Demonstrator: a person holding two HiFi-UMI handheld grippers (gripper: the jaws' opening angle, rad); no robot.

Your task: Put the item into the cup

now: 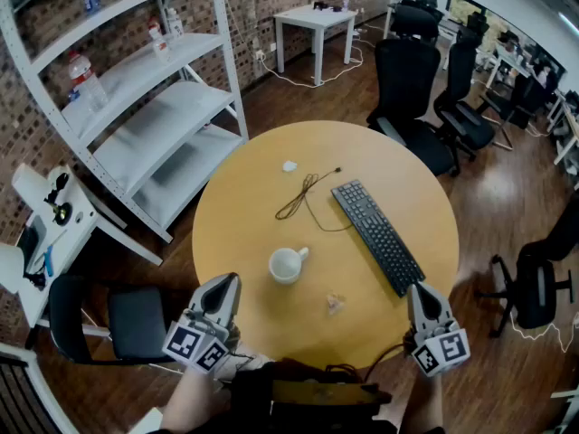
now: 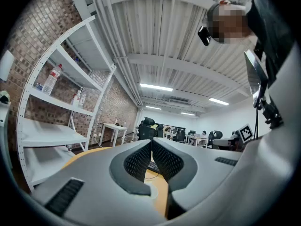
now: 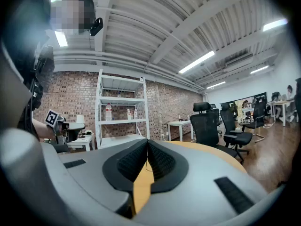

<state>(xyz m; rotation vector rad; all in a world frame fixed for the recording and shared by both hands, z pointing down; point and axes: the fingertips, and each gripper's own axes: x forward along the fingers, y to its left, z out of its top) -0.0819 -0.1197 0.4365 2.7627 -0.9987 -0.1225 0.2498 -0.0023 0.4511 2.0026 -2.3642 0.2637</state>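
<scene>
A white cup (image 1: pixel 288 265) with its handle to the right stands on the round yellow table (image 1: pixel 253 206), near the front. A small pale wrapped item (image 1: pixel 336 304) lies to the cup's right, closer to me. My left gripper (image 1: pixel 227 282) hovers at the table's front left edge, just left of the cup, its jaws shut and empty. My right gripper (image 1: pixel 419 288) hangs at the front right edge, right of the item, also shut with nothing in it. In the left gripper view the left gripper's (image 2: pixel 151 142) ribbed pads meet; in the right gripper view the right gripper's (image 3: pixel 147 141) pads touch too.
A black keyboard (image 1: pixel 375 235) lies diagonally on the table's right half, and a black cable (image 1: pixel 303 195) and a small white object (image 1: pixel 289 165) lie further back. White shelving (image 1: pixel 154 107) stands at the left and office chairs (image 1: pixel 412 89) behind the table.
</scene>
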